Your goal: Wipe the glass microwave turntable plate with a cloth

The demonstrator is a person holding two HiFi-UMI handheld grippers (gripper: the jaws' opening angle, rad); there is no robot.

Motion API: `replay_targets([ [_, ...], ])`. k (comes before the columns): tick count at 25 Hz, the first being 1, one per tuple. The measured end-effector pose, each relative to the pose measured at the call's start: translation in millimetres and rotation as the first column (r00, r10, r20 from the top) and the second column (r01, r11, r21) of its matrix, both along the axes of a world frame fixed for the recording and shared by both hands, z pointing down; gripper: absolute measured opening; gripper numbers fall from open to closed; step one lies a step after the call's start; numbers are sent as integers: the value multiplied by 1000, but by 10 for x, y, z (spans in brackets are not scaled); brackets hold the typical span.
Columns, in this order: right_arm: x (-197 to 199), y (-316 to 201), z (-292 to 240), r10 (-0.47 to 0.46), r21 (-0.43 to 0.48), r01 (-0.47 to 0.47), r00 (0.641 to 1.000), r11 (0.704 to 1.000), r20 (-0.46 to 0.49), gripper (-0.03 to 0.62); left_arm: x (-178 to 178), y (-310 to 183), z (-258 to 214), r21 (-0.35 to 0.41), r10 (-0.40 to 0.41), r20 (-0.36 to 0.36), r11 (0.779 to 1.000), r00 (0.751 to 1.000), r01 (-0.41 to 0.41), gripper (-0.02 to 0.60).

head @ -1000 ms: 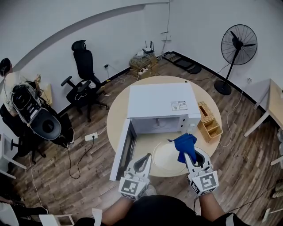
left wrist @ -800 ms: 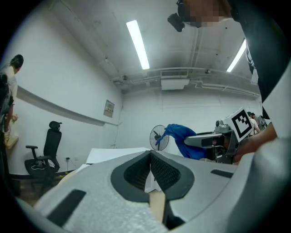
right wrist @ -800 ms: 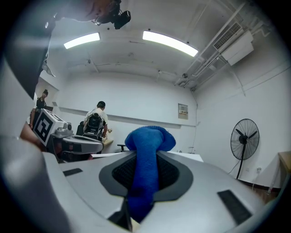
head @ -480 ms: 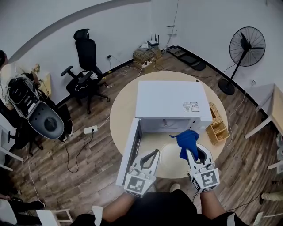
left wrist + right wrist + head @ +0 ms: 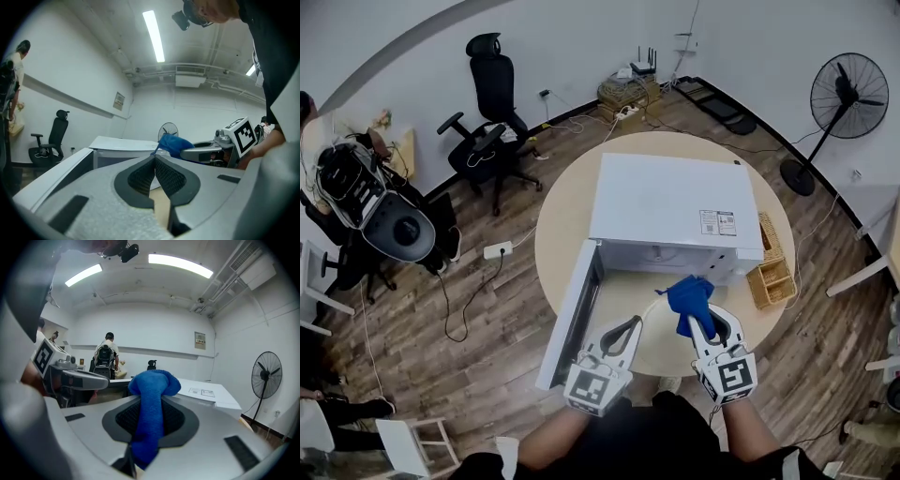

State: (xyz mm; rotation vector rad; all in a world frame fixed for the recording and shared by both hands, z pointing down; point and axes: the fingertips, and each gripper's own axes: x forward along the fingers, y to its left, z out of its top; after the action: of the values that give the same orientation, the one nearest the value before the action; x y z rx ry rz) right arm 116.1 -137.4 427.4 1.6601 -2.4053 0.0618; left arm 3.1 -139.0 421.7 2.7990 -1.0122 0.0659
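Observation:
The glass turntable plate [image 5: 661, 339] lies on the round table in front of the white microwave [image 5: 675, 216], partly hidden by the grippers. My right gripper [image 5: 701, 322] is shut on a blue cloth [image 5: 690, 298] that bunches above the plate's far right part; in the right gripper view the blue cloth [image 5: 151, 413] runs between the jaws. My left gripper [image 5: 630, 326] hovers at the plate's left edge, jaws shut with nothing between them [image 5: 154, 161]. The right gripper [image 5: 206, 151] with the cloth [image 5: 174, 144] shows in the left gripper view.
The microwave door [image 5: 570, 314] hangs open to the left. A wicker box [image 5: 771, 261] sits on the round table [image 5: 562, 234] at the right. An office chair [image 5: 492, 103], a floor fan [image 5: 848, 94] and a person [image 5: 106, 360] stand around the table.
The head view has shifted, so the table and microwave sit a little further right. Both grippers stay near the plate; the right one still holds the blue cloth.

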Motion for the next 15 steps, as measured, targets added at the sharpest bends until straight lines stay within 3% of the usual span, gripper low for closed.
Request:
replay_targets([
  [5,-82,-92,186,-68,-20,68,998,997,16,77,-58,-115,108,8,-52,45,999,998,52,6],
  [9,-68,-204,374,-117,-66,117,993,991,1,77,-111,-123,240,-28,-103,62,994,993,105,6],
  [15,-207,-298,986,-223,-266,203,974,942,-45,75,-191,-146,469,-36,-153,121,987,981,159,6],
])
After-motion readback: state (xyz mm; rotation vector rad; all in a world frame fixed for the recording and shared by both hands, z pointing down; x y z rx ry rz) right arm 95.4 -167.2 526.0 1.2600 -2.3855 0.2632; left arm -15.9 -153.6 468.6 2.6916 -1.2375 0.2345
